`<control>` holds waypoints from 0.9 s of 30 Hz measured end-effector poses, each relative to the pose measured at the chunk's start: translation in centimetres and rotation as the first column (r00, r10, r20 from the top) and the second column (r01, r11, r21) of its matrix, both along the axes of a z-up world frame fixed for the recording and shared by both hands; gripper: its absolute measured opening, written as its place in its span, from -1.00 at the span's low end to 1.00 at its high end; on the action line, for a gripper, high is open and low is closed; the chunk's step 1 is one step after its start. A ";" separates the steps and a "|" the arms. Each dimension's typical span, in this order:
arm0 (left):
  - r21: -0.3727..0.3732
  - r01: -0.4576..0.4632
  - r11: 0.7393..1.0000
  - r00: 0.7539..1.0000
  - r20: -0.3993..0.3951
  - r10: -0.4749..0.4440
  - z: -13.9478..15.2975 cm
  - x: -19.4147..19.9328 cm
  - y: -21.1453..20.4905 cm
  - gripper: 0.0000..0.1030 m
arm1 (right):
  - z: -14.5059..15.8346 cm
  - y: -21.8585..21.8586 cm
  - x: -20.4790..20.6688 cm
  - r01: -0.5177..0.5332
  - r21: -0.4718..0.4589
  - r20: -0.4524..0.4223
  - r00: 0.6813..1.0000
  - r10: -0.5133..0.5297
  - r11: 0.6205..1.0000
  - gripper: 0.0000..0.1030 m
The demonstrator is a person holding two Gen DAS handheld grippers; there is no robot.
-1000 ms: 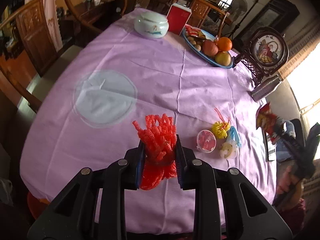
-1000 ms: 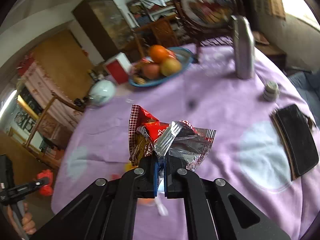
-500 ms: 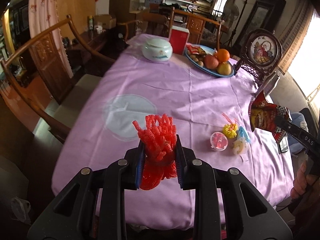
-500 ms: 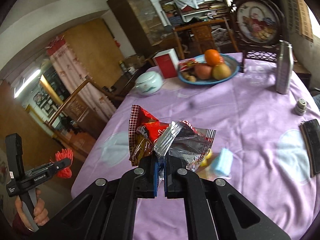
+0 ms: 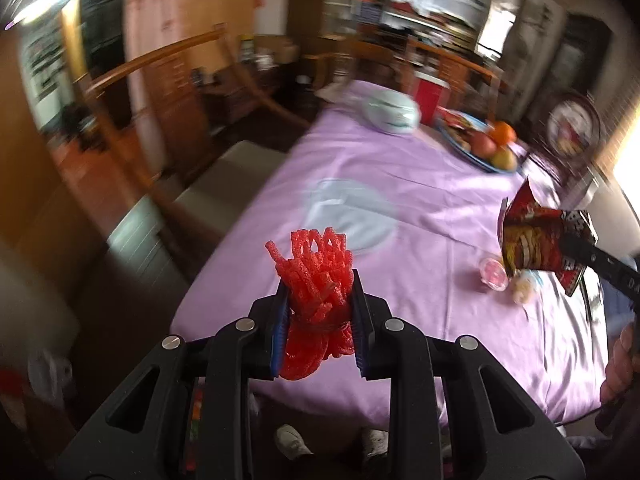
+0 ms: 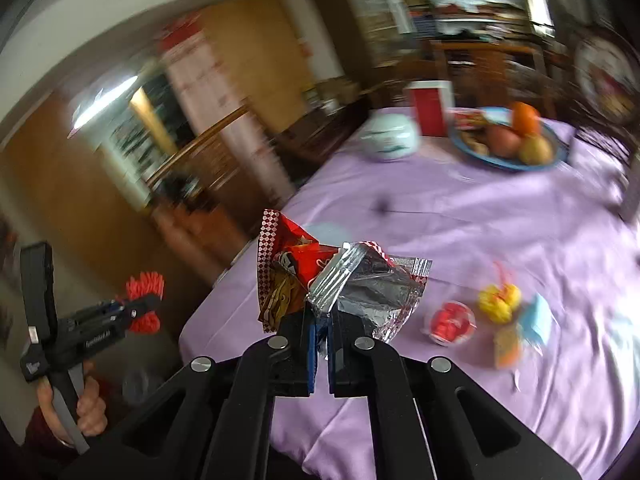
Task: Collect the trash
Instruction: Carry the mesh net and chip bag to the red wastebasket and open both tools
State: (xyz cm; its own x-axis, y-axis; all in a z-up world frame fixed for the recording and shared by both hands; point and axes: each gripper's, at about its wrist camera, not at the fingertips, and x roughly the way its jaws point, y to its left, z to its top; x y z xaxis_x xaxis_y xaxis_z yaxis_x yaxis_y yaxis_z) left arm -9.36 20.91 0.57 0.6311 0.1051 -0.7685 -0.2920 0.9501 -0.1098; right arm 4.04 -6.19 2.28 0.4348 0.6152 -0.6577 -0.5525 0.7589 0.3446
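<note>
So both bits of trash are off the desk [image 5: 400,184] and riding in the fingers. The red net [image 5: 316,280], that foam mesh stuff fruit comes wrapped in, is squeezed between the left gripper [image 5: 320,320] fingers, pinched low around its bunched middle so the loose loops fan out above. It hangs out past the desk's near edge, over the floor. The wrapper [image 6: 340,280], a crumpled red and foil snack bag, is clamped in the right gripper [image 6: 319,344] by a thin fold of foil, fingers nearly touching, which makes sense for something that flat. It's above the near edge of the desk.

My guess is they're held up and clear like that because they're being carried to a bin, though no bin shows in either view.

Left on the desk, just beyond the wrapper: a small red-filled cup [image 6: 452,322], a yellow tuft [image 6: 500,300] and some blurry pale bits beside it. Farther back sit the fruit plate [image 6: 508,140], a white lidded pot [image 6: 390,138] and a red box [image 6: 428,108]. Those look like keepers.
</note>
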 end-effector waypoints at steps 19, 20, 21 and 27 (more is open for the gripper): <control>-0.149 -0.625 0.766 0.779 -0.171 0.603 -8.8 -19.6 14.4 -0.46 | 0.3 11.9 -5.1 -0.416 -0.028 -0.018 0.909 0.416 0.909 -0.90; -0.155 -0.636 0.756 0.770 -0.184 0.610 -9.5 -19.9 15.2 -0.46 | 0.2 11.8 -5.3 -0.409 -0.044 -0.024 0.913 0.408 0.912 -0.90; -0.166 -0.643 0.747 0.764 -0.196 0.614 -10.2 -20.1 15.9 -0.43 | 0.1 11.6 -5.3 -0.403 -0.055 -0.028 0.915 0.402 0.914 -0.90; -0.171 -0.685 0.708 0.724 -0.268 0.636 -13.4 -19.8 18.4 0.32 | -0.6 10.8 -5.8 -0.368 -0.091 -0.049 0.930 0.365 0.925 -0.90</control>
State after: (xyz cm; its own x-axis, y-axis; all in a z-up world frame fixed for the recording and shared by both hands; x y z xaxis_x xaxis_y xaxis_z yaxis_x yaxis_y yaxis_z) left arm -29.14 39.36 -12.79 0.3223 0.2394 -0.9159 -0.8713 0.4532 -0.1881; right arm -1.78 4.63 1.70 0.1693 0.6607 -0.7313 -0.7889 0.5356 0.3012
